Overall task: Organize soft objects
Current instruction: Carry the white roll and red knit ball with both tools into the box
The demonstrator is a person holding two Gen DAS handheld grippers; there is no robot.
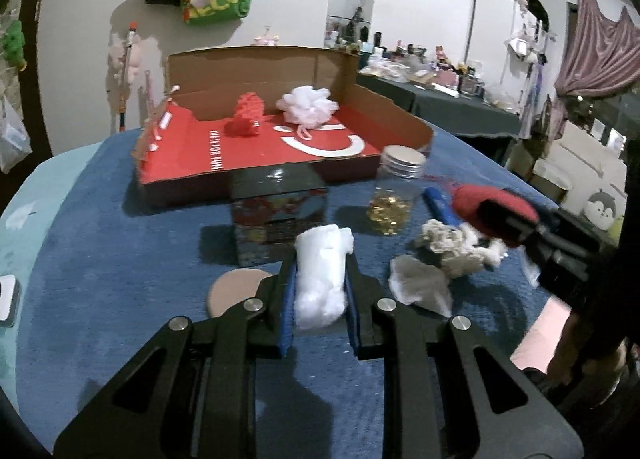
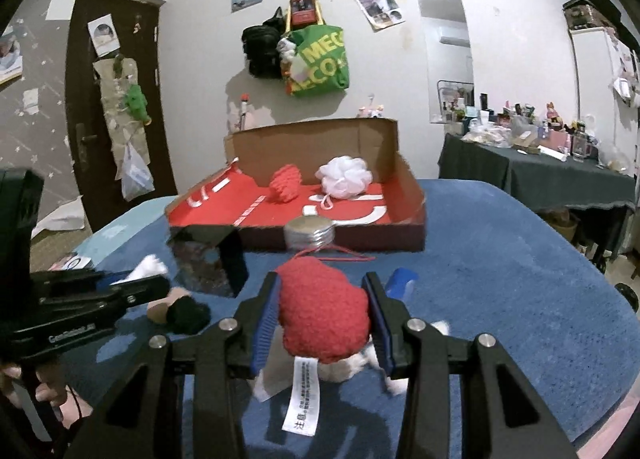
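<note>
A wad of white cotton stuffing (image 1: 322,279) sits pinched between the blue pads of the left gripper (image 1: 320,259), held above the blue-covered surface (image 1: 120,259). A red plush piece (image 2: 324,317) with a white care label (image 2: 302,395) hanging below it is squeezed between the fingers of the right gripper (image 2: 322,287); a thin red cord (image 2: 336,253) trails from its far end. Under and just beside the right gripper, a cream woolly bundle (image 1: 456,247) and a crumpled white tissue (image 1: 420,287) lie on the surface. A blue tube (image 1: 440,205) lies beside them, near a clear jar (image 1: 394,195) with a silver lid and gold bits inside. A dark patterned box (image 1: 276,215) stands left of the jar, with a round tan disc (image 1: 234,289) in front of it. Behind these, the open cardboard box (image 1: 260,75) with a red floor holds a red knitted item (image 1: 246,115) and a white mesh bath pouf (image 1: 308,105), set close together toward the back wall.
</note>
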